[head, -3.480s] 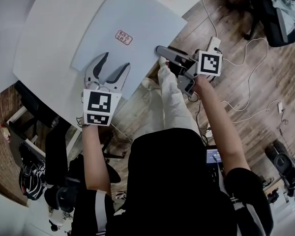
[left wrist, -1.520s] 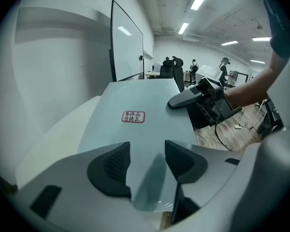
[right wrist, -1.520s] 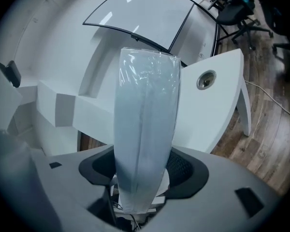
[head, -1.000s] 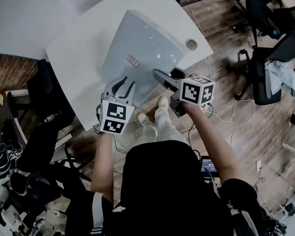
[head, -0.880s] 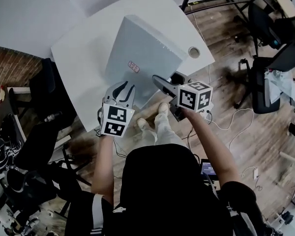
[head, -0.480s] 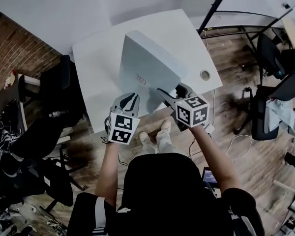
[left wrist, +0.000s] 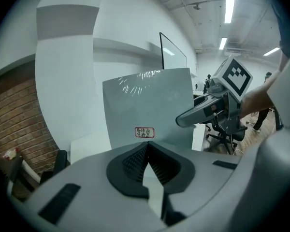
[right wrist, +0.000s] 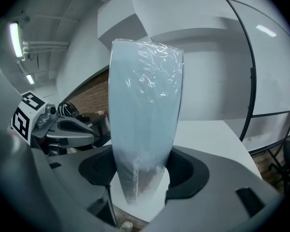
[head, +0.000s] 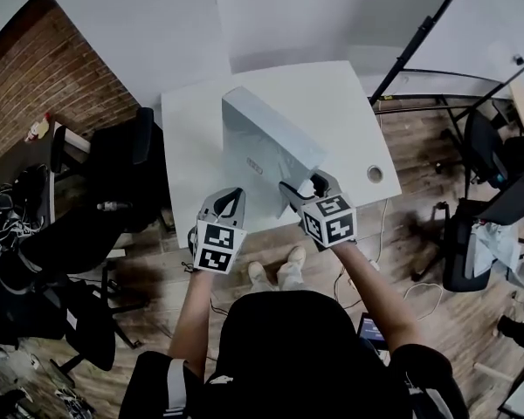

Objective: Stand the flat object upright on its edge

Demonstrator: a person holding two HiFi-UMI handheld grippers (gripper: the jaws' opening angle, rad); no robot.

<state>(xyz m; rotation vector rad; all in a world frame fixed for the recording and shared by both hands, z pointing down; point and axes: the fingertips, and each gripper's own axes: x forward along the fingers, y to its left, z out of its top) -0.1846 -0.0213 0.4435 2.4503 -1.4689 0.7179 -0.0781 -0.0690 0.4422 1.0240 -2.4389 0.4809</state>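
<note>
The flat object is a pale blue-grey panel (head: 266, 142) wrapped in clear film, with a small red label (left wrist: 144, 133). It stands steeply raised on the white table (head: 188, 129), its face toward the left gripper view (left wrist: 147, 105). In the right gripper view the panel (right wrist: 145, 105) shows edge-on. My right gripper (head: 299, 190) is shut on its near lower edge (right wrist: 142, 178). My left gripper (head: 230, 201) hangs just in front of the panel, apart from it. Its jaws have just been closing and now meet with nothing between them (left wrist: 147, 151).
The table has a round cable hole (head: 375, 174) at its right corner. Black office chairs stand at the left (head: 113, 173) and right (head: 480, 199). A brick wall (head: 61, 68) runs at the left and a black pole (head: 419, 37) slants at the back right.
The panel has risen from lying flat to standing steeply. Both grippers moved up and toward the table's front edge. The left jaws went from open to shut.
</note>
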